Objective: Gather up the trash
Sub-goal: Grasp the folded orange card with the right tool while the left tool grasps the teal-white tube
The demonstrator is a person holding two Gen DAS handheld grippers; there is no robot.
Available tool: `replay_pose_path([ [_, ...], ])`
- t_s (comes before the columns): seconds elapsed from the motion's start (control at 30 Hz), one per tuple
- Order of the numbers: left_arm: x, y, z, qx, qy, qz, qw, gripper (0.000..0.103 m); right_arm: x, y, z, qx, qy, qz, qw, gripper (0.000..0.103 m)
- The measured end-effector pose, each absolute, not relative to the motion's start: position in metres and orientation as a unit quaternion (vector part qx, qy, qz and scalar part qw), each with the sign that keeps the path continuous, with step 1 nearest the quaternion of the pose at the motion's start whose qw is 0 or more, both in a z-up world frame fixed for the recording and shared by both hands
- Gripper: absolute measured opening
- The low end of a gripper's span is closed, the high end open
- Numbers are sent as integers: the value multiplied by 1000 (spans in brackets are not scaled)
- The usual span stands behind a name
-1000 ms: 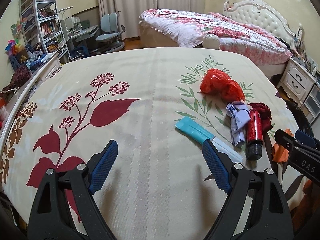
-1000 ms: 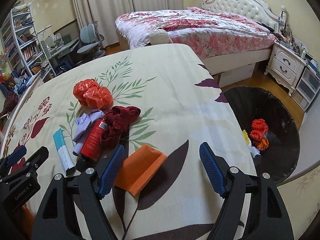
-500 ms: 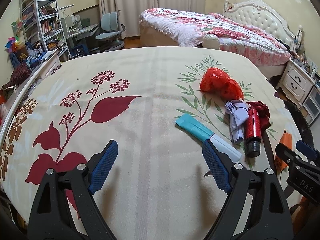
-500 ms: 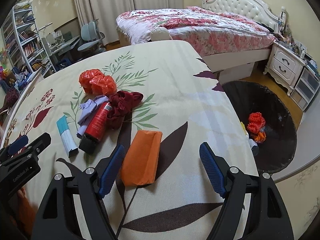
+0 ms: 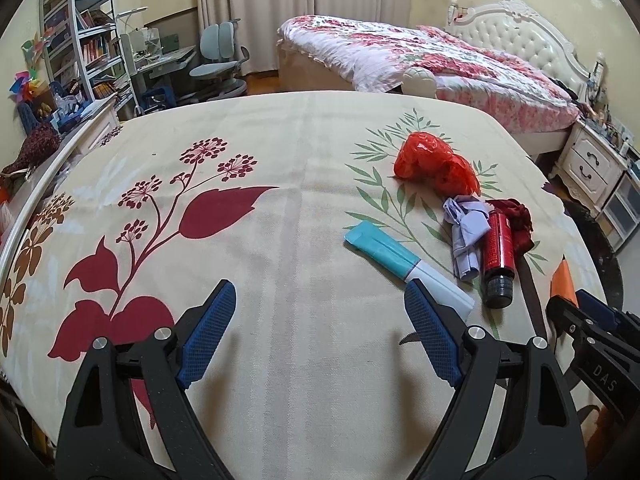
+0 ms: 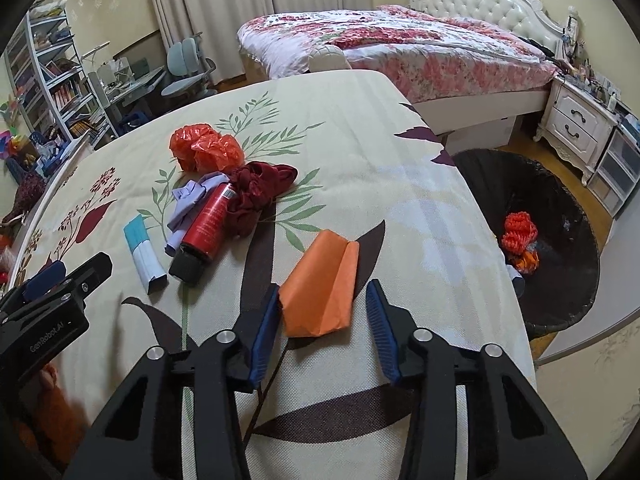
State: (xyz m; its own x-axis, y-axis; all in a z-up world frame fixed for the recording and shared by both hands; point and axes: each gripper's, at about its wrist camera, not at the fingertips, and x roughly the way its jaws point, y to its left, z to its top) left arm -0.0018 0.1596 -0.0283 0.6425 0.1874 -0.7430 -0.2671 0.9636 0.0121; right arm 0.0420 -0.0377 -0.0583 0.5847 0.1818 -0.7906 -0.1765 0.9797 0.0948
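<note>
Two hand-held grippers tilt steeply down over a bed (image 5: 304,128) w/ a cream floral cover. Left hand-held gripper (image 5: 320,328) hangs over bare cover at the near edge, jaws spread wide, nothing between them. Right hand-held gripper (image 6: 320,320) sits at its 3 o'clock, jaws closing w/ an orange paper wad (image 6: 320,284) between them; left pad looks to touch the wad's edge, right pad is still apart from it, so no grip yet.

Room: a 2nd bed (image 6: 400,48) w/ pink floral quilt at 12 o'clock, bookshelf (image 5: 80,40) & desk chair (image 5: 220,60) at 10–11, white nightstand (image 6: 576,124) at 2.

Trash on the cover, seen from the right wrist: crumpled orange-red bag (image 6: 204,148) at 11 o'clock, dark red cloth (image 6: 260,188), red bottle (image 6: 206,224) w/ black cap, lilac paper (image 6: 192,200) just beside it, teal-white tube (image 6: 144,252) at 10. Black bin (image 6: 560,224) on the floor at 3 o'clock, orange scraps already in it.
</note>
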Motion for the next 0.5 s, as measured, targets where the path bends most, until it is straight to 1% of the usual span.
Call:
replay_pose_path([
  [0.5,26,138,-31,-48,416,111,901,85,59,-44,-60,-6,431,103,897,36],
])
